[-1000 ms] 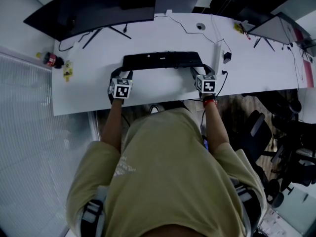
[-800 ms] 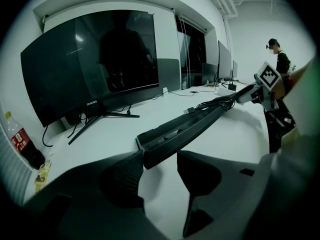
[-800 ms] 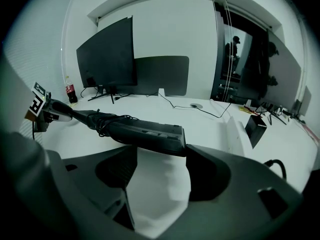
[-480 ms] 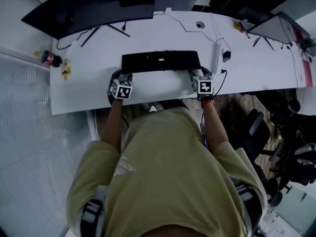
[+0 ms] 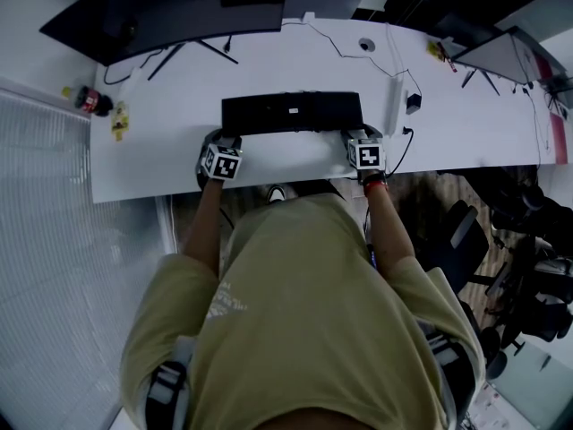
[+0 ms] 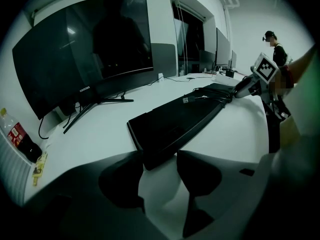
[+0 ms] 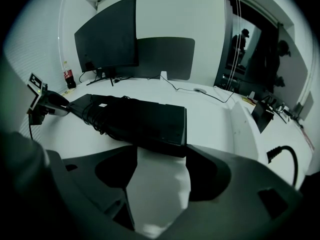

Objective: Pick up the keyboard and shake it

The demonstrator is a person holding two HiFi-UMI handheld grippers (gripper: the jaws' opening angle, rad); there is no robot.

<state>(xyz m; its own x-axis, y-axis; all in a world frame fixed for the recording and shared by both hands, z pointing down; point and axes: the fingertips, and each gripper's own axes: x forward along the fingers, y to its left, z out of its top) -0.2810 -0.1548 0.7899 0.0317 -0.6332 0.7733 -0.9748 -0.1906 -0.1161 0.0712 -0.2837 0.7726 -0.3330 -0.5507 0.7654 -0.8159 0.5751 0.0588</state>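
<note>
Gripping a long black rectangular keyboard (image 5: 291,113) by its two short ends, the left gripper (image 5: 226,140) and right gripper (image 5: 356,138) each have their jaws partly spread and pressed onto an end corner. The keyboard runs lengthwise beside the white tabletop's (image 5: 179,97) near edge, about midway between its side edges. A wide dark curved monitor (image 5: 161,16) stands at the far edge behind it.
</note>
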